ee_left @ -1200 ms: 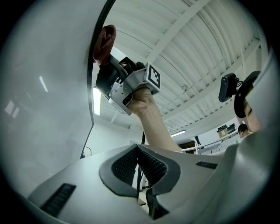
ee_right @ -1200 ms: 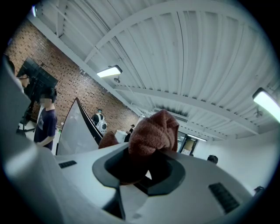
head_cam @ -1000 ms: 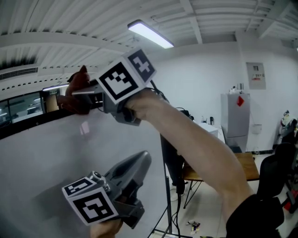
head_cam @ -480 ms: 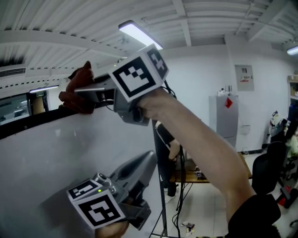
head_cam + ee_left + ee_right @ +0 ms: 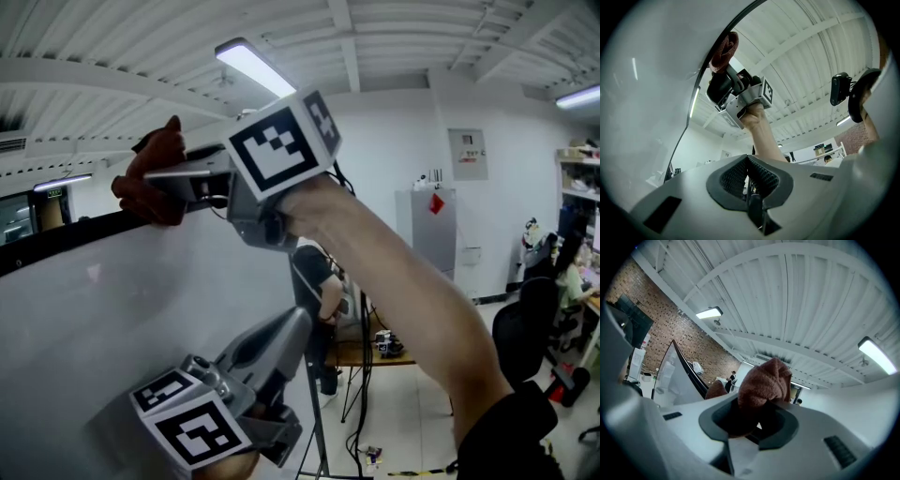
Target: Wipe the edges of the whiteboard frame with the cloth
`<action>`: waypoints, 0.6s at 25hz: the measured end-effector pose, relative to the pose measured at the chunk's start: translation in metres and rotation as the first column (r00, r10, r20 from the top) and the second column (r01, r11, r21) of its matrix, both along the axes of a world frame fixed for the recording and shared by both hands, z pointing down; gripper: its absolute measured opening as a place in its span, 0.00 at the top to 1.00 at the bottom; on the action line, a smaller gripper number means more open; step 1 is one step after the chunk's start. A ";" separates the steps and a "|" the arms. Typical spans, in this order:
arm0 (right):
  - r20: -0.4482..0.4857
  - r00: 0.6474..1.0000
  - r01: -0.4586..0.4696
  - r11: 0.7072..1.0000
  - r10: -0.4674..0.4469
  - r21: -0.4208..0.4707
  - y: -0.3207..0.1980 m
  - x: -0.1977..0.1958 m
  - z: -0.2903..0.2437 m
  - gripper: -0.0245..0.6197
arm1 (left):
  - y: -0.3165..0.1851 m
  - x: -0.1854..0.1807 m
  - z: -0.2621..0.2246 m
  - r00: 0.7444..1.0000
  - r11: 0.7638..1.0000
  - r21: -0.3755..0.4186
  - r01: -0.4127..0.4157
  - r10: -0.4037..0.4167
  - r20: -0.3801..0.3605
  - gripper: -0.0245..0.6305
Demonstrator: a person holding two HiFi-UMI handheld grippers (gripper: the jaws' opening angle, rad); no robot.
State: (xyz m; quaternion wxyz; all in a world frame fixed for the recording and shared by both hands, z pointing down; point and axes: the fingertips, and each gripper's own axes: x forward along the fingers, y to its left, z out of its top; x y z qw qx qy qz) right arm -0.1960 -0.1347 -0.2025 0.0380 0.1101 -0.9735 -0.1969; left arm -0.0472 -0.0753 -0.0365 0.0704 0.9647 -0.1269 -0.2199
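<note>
Item: wipe of the whiteboard frame (image 5: 66,236), top-edge stage. Right gripper (image 5: 159,180): raised to the board's upper rim, jaws pinching a bunched red-brown cloth (image 5: 150,155), with a wad standing proud above the pads in the right gripper view. Cloth position: on the dark top rail, near its right-hand end; it appears to press on the rail, though the contact line itself is hidden behind the wad. Left gripper (image 5: 286,333): low in front of the white board face (image 5: 141,309), jaws pressed together with nothing between them, taking no part. Step in hand, as judged: a stroke along the top edge. Next move calls for steady pressure along the rail, cloth kept on the frame rather than the writing surface, then a turn down the right-hand side rail.
</note>
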 end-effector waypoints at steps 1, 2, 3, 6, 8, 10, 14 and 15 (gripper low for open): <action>0.002 1.000 -0.003 1.000 0.003 0.002 -0.001 0.000 0.000 0.79 | 0.000 0.000 0.001 1.000 1.000 -0.002 0.000 0.000 0.005 0.98; 0.003 1.000 -0.004 1.000 0.004 0.004 -0.001 0.000 0.000 0.79 | -0.001 0.000 0.002 1.000 1.000 -0.003 0.001 -0.001 0.013 0.98; 0.005 1.000 -0.002 1.000 0.002 0.005 -0.002 0.000 0.000 0.79 | -0.002 0.000 0.004 1.000 1.000 -0.003 0.003 -0.003 0.021 0.98; 0.014 1.000 0.022 1.000 -0.022 -0.002 -0.004 -0.004 0.001 0.79 | -0.004 -0.003 0.005 0.999 1.000 -0.003 0.022 -0.022 0.036 0.98; 0.011 0.999 0.041 0.999 -0.041 0.014 -0.003 -0.005 0.000 0.79 | -0.008 -0.005 0.004 0.999 0.999 0.000 0.041 -0.041 0.036 0.98; 0.003 0.999 0.049 0.998 -0.050 0.034 -0.003 -0.003 0.000 0.79 | -0.013 -0.003 0.005 0.998 0.998 0.000 0.060 -0.060 0.034 0.98; -0.021 0.997 0.069 0.997 -0.068 0.034 -0.002 -0.006 0.002 0.79 | -0.019 0.000 0.002 0.994 0.995 -0.004 0.103 -0.103 0.031 0.98; -0.027 0.996 0.082 0.996 -0.082 0.037 -0.002 -0.006 0.002 0.79 | -0.023 0.002 0.002 0.993 0.993 -0.007 0.115 -0.115 0.029 0.98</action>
